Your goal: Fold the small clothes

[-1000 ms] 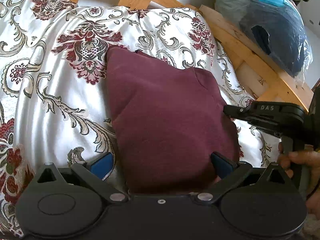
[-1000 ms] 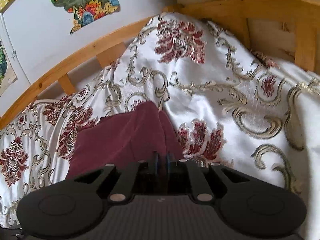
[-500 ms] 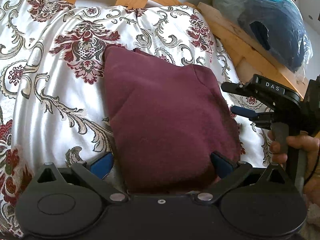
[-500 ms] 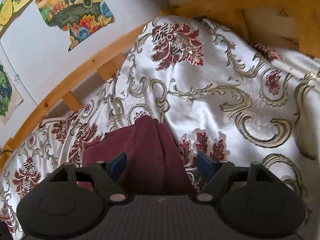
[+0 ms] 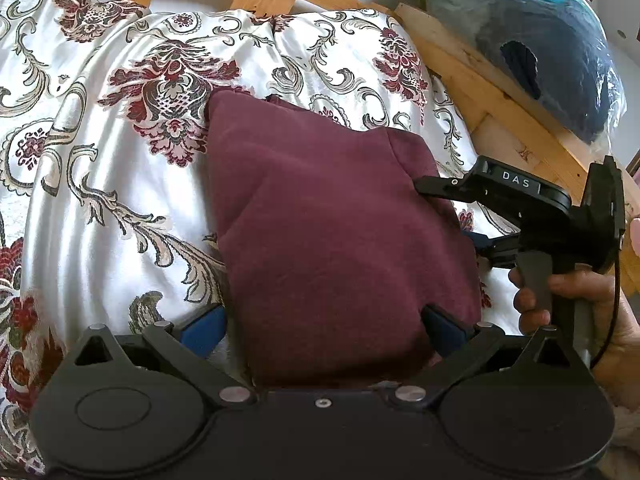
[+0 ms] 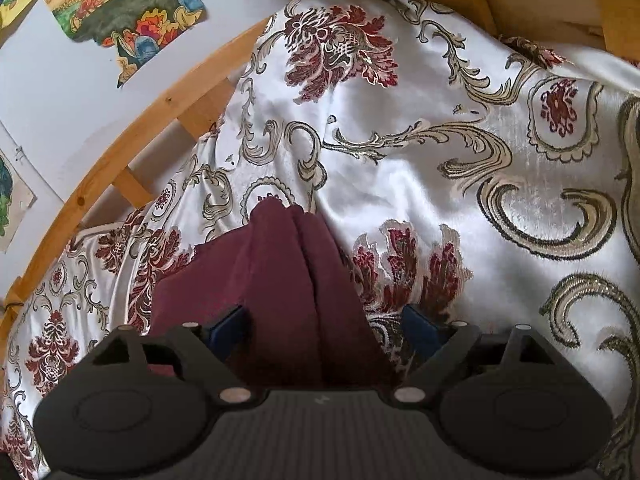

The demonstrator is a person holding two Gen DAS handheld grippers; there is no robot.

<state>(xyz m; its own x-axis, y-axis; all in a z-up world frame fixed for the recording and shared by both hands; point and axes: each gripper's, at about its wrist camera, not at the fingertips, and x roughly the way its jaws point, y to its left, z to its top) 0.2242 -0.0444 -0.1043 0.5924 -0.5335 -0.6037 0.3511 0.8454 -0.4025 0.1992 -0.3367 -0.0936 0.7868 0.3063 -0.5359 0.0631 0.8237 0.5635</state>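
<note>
While my left claw [image 5: 324, 326] kept its place at the near edge of the maroon garment [image 5: 328, 232], the change since a second before was all on the right. Back then my right claw had its blue pads pinched together on a ridge of the cloth; now those jaws stood wide apart.

On the left, my claw's blue pads [image 5: 204, 330] were spread wide, one on each side of the garment's near edge, which lay between them; whether they pressed on it I could not tell. The garment sat folded into a rough square on the floral satin bedspread [image 5: 100, 184], inside the wooden bed frame [image 5: 500, 108].

On the right, my right claw [image 6: 326, 330] had come lower against the garment's side. Its pads were well apart, a raised fold of the maroon cloth lying loose between them, gripped by neither. My right hand [image 5: 580, 312] held the handle beside the garment's right edge.
</note>
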